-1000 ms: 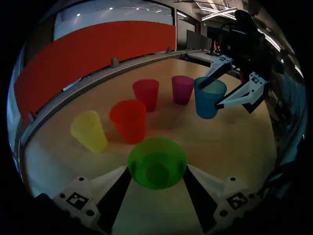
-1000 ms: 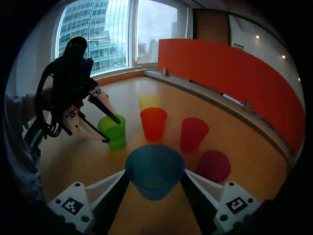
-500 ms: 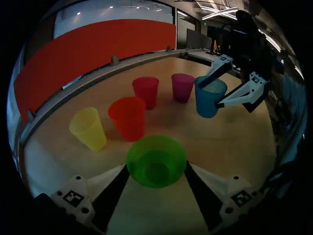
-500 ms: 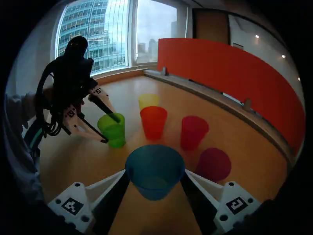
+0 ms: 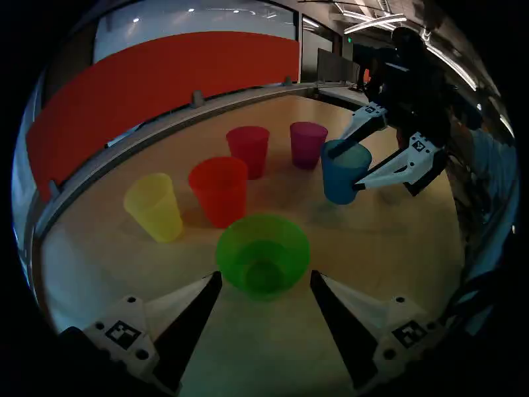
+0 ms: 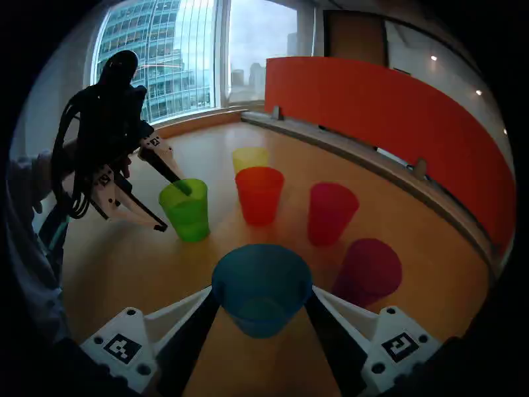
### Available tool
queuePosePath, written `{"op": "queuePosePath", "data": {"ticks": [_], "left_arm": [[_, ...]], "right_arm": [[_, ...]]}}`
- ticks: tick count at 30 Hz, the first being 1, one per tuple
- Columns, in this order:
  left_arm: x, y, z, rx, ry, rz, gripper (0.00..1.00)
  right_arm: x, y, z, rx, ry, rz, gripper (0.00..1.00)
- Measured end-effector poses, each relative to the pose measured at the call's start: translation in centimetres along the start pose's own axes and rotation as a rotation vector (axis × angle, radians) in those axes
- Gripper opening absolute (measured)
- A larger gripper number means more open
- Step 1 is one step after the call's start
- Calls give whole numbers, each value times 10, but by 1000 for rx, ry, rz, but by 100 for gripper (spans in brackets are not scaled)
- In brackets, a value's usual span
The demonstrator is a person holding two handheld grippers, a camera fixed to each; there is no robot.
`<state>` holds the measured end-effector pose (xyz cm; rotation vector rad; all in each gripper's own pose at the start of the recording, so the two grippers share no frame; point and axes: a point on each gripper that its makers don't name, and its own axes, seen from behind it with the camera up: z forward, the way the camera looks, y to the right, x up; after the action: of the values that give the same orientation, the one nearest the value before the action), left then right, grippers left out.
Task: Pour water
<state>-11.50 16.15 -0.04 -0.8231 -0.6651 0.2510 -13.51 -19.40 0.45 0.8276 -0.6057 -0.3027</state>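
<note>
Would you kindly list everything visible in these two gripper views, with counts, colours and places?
table: 1, light wood, under all the cups
green cup: 1, green, on the table between the left gripper's fingers
blue cup: 1, blue, clamped in the right gripper
yellow cup: 1, yellow, one end of the row
orange cup: 1, orange, beside the yellow cup
red cup: 1, red, beside the orange cup
purple cup: 1, purple, other end of the row
partition: 1, orange-red, along the table's edge
window: large, buildings outside
left gripper: 1, white and black, open
right gripper: 1, white and black, shut on the blue cup
</note>
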Motion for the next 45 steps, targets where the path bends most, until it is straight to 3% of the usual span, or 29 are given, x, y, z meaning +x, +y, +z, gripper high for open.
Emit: {"op": "queuePosePath", "data": {"ticks": [11, 24, 30, 38, 45], "left_arm": [[-10, -1, -19, 21, 6, -12, 100], [-12, 0, -28, 32, 20, -21, 100], [-11, 1, -29, 33, 23, -29, 100], [-11, -3, -37, 54, 39, -42, 100], [-11, -9, -50, 94, 70, -79, 100]], "right_arm": [[-6, -1, 11, -5, -11, -13, 91], [-13, 0, 8, -19, -13, -7, 91], [-14, 1, 7, -30, -17, 7, 100], [-23, 0, -6, -43, -25, 4, 100], [-32, 3, -31, -80, -6, 19, 100]]}}
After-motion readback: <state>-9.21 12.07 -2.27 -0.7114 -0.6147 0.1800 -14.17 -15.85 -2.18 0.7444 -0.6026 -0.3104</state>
